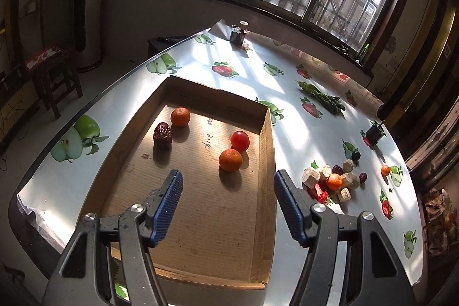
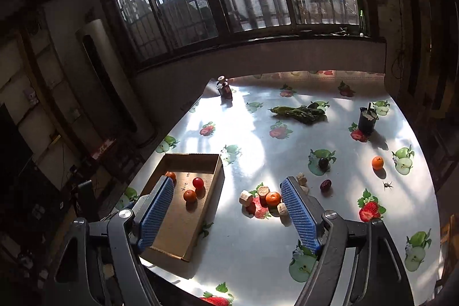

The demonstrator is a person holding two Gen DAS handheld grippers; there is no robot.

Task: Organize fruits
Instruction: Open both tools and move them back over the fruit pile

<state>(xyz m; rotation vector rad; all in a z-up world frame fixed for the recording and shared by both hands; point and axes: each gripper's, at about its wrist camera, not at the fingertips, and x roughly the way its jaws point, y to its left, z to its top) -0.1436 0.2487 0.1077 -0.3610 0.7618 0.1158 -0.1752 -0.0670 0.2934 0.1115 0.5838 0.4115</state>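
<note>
Two blue-padded hand-held grippers hang above the table, both with jaws spread wide and nothing between them: the left gripper [image 1: 228, 182] over the near half of the shallow brown cardboard box [image 1: 266, 191], the right gripper [image 2: 228, 191] over the glossy fruit-printed tablecloth [image 2: 258, 248] just right of that box. Inside the box lie four pieces already sorted: a wrinkled dark red jujube [image 1: 162, 135], a small orange tangerine at the back [image 1: 180, 116], a round red tomato [image 1: 239, 140] and a second tangerine [image 1: 230, 160] touching it. Outside, work remains, by my reading: another tangerine [image 2: 273, 198] sits among pale cork-like chunks [image 2: 246, 197], a dark red jujube [image 2: 325, 184] and a dark plum-like fruit [image 2: 323, 162] lie further off, and a lone tangerine [image 2: 377, 162] rests near the right edge. Roughly half looks done.
</note>
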